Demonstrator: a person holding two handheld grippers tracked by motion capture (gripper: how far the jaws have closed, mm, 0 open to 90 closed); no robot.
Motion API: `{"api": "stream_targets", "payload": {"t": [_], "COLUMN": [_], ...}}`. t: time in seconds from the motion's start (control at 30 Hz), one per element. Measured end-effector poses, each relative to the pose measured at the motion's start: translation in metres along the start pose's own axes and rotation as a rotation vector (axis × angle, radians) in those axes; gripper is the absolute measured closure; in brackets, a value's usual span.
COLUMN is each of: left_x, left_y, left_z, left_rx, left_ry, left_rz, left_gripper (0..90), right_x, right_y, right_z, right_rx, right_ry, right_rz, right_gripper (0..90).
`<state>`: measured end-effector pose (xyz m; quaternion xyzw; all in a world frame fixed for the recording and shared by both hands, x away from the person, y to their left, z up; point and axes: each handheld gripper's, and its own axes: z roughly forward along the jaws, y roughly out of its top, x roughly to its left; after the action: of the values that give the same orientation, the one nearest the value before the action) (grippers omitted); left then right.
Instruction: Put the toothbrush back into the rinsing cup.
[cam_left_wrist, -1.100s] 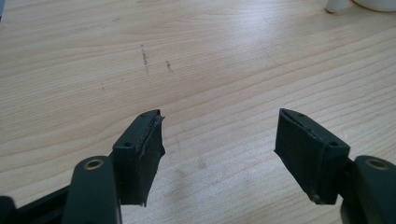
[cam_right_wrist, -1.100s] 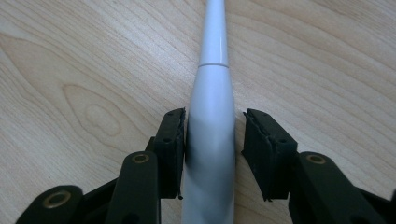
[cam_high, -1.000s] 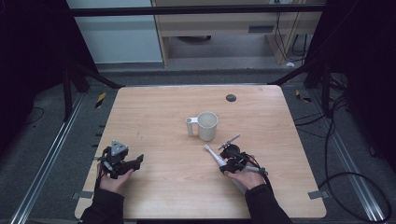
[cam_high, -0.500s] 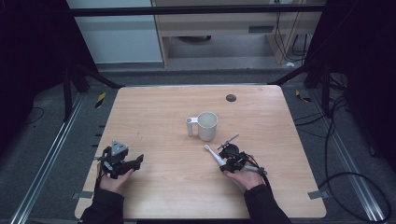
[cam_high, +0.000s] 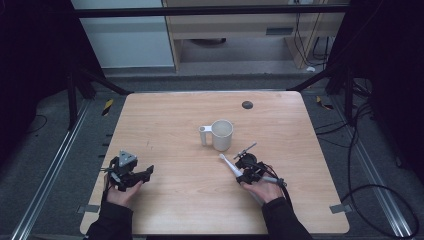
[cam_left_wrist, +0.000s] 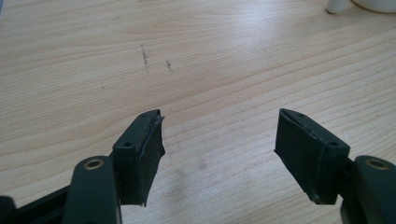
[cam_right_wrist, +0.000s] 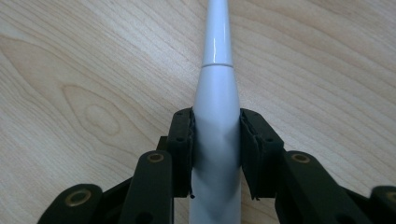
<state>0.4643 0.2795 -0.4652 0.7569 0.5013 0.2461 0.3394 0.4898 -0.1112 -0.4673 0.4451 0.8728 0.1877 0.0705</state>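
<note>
The right hand-held gripper (cam_high: 243, 169) sits near the counter's front edge, right of its middle, with its jaws pinched on the thick handle of one white toothbrush (cam_high: 230, 165). In the right gripper view the toothbrush (cam_right_wrist: 215, 116) runs straight out between the two black jaws, narrowing toward its far end. From above, its long axis slants toward the counter's back left corner, head leading, low over the wood. The left hand-held gripper (cam_high: 141, 175) rests near the front left corner, jaws spread wide with nothing between them (cam_left_wrist: 219, 140). One white mug (cam_high: 221, 135) stands upright at the middle of the counter (cam_high: 165, 120), handle to the left, just beyond the toothbrush head. One small dark disc (cam_high: 247, 105) lies near the back edge.
</note>
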Motion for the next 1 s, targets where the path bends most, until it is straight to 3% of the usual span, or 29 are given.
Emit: {"api": "stream_targets", "payload": {"t": [0.57,1.0], "left_x": [0.000,0.000], "left_y": [0.000,0.001], "left_z": [-0.001,-0.001], "left_rx": [-0.004,-0.005], "left_ry": [0.000,0.002], "left_rz": [0.000,-0.003], "left_gripper": [31.1,31.1], "right_x": [-0.002,-0.007], "right_y": [-0.001,-0.003], "right_z": [-0.026,-0.054], "right_rx": [-0.120,-0.308], "right_ry": [0.026,0.061], "right_rz": [0.011,0.052], "right_gripper": [67.1,67.1]}}
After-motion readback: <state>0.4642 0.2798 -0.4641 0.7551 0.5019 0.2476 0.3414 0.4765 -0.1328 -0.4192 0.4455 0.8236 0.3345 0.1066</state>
